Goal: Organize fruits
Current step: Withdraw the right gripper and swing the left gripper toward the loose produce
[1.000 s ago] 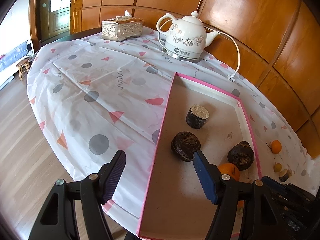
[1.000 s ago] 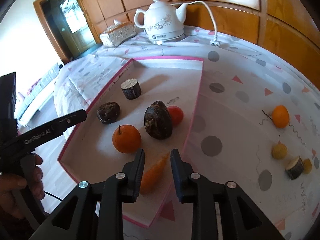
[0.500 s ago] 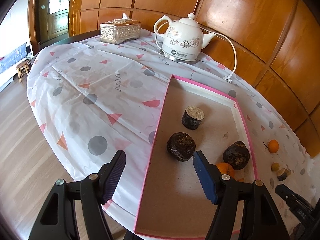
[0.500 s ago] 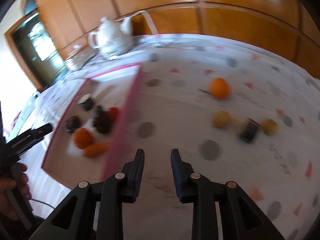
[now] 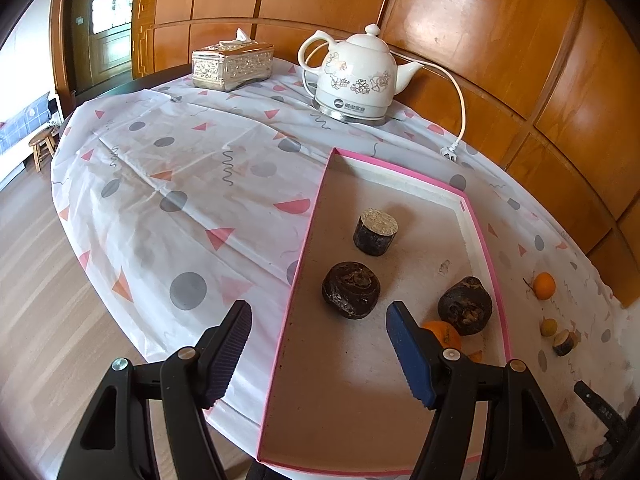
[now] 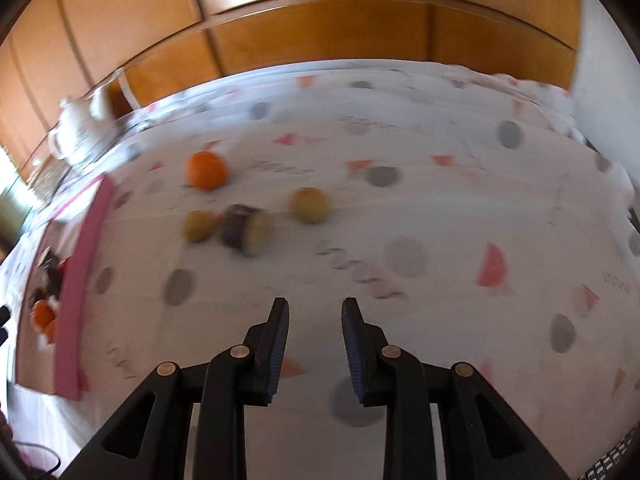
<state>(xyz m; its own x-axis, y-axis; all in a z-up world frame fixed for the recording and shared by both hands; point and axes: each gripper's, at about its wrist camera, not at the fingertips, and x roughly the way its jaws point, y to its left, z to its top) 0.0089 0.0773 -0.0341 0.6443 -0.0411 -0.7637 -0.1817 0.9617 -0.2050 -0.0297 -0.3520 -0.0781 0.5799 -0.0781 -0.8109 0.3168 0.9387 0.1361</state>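
A pink-rimmed tray [image 5: 304, 240] holds a dark cut cylinder [image 5: 375, 232], two dark lumpy fruits [image 5: 351, 290] [image 5: 465, 306] and an orange [image 5: 442, 334]. My left gripper [image 5: 318, 354] is open and empty above the tray's near left edge. On the cloth right of the tray lie an orange [image 6: 206, 170], two yellow fruits [image 6: 309, 205] [image 6: 199, 225] and a dark cut piece [image 6: 244, 229]. My right gripper [image 6: 315, 344] is open and empty, above the cloth short of these fruits. The right wrist view is blurred.
A white electric kettle [image 5: 354, 80] with its cord [image 5: 460, 112] stands at the back of the round table. A silver tissue box [image 5: 232, 64] stands at the far left. The table edge drops to wooden floor on the left. Wooden panelling runs behind.
My right gripper left the carrot in the tray and swung right over the cloth toward the loose fruits. My left gripper drew back slightly and stayed open.
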